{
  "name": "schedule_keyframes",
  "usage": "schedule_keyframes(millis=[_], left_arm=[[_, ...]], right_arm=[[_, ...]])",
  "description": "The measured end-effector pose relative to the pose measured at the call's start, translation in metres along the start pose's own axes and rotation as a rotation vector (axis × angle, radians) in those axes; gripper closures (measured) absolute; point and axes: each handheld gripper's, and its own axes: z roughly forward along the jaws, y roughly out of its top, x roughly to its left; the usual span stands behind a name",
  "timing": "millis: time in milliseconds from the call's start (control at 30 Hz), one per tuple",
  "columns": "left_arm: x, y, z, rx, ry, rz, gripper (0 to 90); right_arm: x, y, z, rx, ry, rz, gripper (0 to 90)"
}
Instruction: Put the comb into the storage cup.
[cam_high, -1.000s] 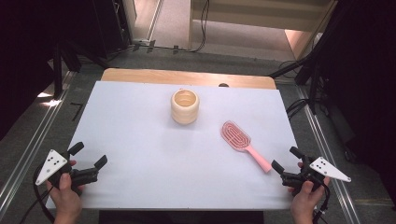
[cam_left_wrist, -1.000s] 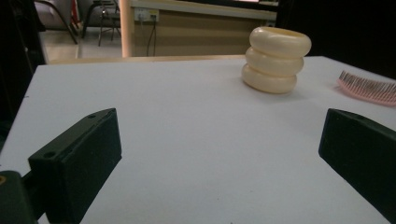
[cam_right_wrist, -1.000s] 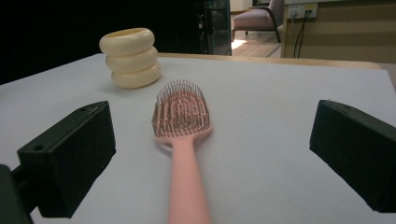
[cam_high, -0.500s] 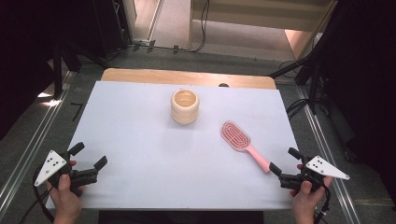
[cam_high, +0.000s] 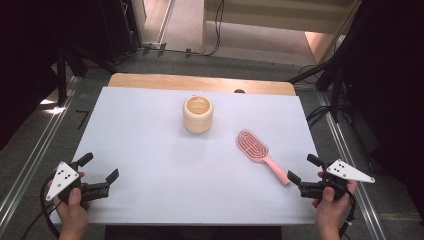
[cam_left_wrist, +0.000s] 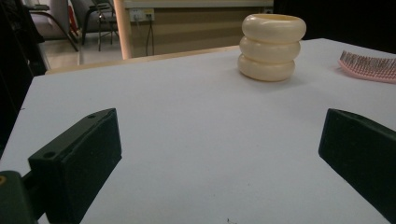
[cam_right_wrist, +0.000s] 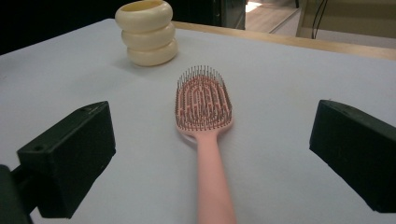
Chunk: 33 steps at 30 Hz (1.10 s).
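The pink hairbrush (cam_right_wrist: 204, 122) is lined up between the spread, empty jaws of the right gripper (cam_high: 306, 175), handle nearest, probably untouched; the left gripper (cam_high: 100, 174) is likewise released.

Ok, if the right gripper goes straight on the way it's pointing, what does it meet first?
The right gripper, jaws open, lines up with the pink hairbrush. It would likely meet the handle end first, the bristle head after. The cream cup sits farther on and to the side.

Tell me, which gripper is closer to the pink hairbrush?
Right. The right gripper sits open just behind the hairbrush handle tip; the left gripper is far across the table.
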Motion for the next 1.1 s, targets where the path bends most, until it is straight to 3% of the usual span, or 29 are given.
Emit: schedule_keyframes(millis=[400,1100], left_arm=[[0.001,0.0,0.0,-0.001,0.001,-0.004,0.0],[0.001,-0.001,-0.001,-0.005,-0.001,-0.006,0.0]], right_arm=[[-0.007,0.015,0.001,0.06,0.011,-0.002,0.0],[-0.007,0.042,0.024,0.161,0.021,-0.043,0.0]])
